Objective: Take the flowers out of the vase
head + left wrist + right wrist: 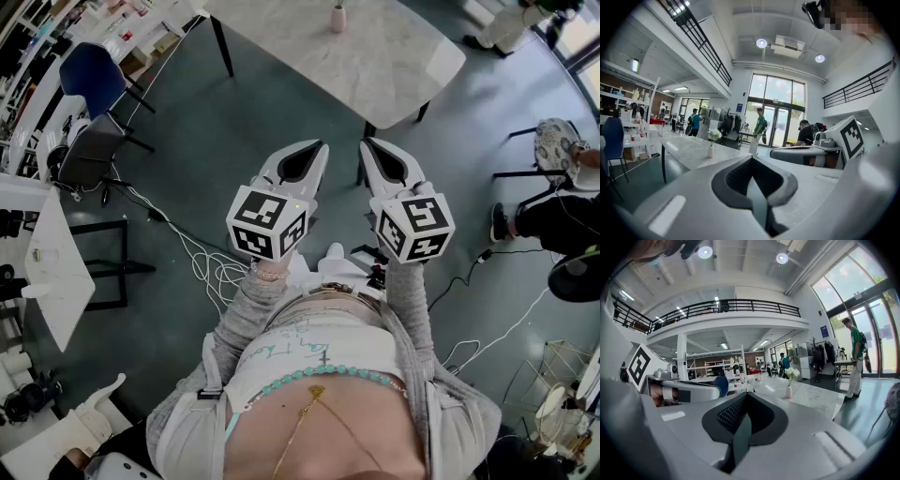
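Observation:
A small pink vase (337,17) stands on the white marble table (394,66) far ahead of me, across open floor. In the left gripper view the vase (710,150) holds white flowers (714,135); the right gripper view shows the same vase (789,391) and flowers (791,373). My left gripper (319,146) and right gripper (367,144) are held side by side at waist height, pointing towards the table and well short of it. Both have their jaws together with nothing between them. Each gripper view shows its own closed jaws, the left gripper (752,161) and the right gripper (746,397).
A blue chair (89,75) and a dark chair (89,150) stand at the left near a white side table (56,262). White cables (206,262) lie on the floor. A seated person's legs (553,220) are at the right. People stand by the glass doors (760,124).

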